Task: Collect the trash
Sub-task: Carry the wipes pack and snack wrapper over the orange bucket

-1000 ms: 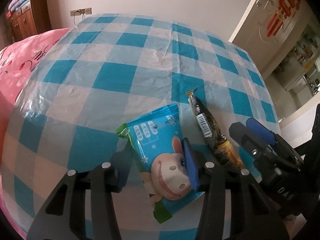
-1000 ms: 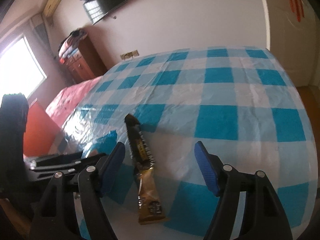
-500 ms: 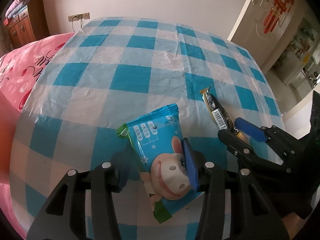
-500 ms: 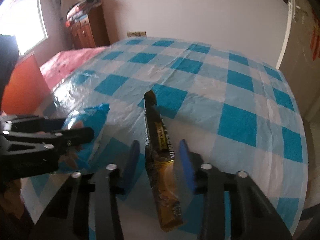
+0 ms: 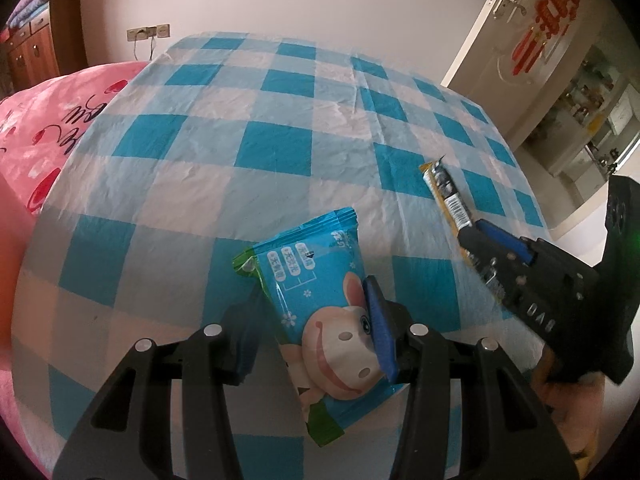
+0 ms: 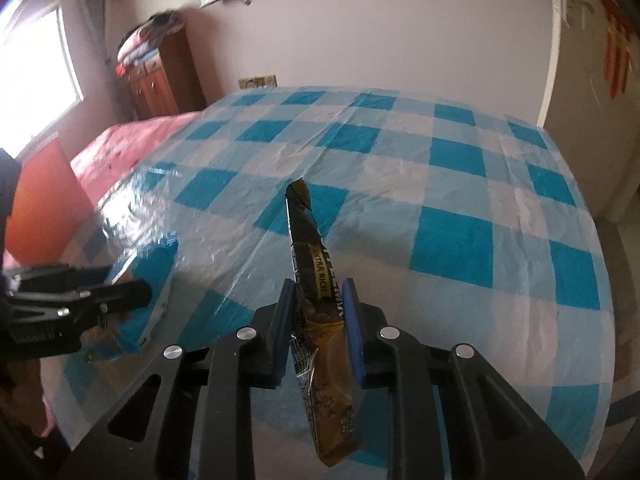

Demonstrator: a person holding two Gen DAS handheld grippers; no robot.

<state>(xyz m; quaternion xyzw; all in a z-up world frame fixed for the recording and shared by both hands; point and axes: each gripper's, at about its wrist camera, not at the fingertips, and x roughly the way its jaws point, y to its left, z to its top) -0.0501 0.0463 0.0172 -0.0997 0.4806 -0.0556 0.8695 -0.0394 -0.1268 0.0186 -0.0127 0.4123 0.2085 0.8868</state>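
A blue snack packet (image 5: 308,280) with a cartoon cow sticks up between the fingers of my left gripper (image 5: 310,320), which is shut on it above the checked table. In the right wrist view the same packet (image 6: 154,264) and left gripper (image 6: 120,294) show at the left. A long black and gold bar wrapper (image 6: 316,280) stands on edge between the blue pads of my right gripper (image 6: 318,312). Its jaws are closing, and both pads press the wrapper's sides. The left wrist view shows that wrapper (image 5: 444,188) poking out of the right gripper (image 5: 486,242).
A blue and white checked plastic cloth (image 5: 280,148) covers the table. A pink bedspread (image 5: 36,128) lies along the table's left side, with a wooden cabinet (image 6: 156,76) behind it. A white door (image 5: 516,40) stands at the right. A hand (image 5: 576,412) holds the right gripper.
The right jaws have narrowed from wide apart to pressing on the bar wrapper, which has tipped from lying flat onto its edge. The left gripper has drifted sideways with the packet.
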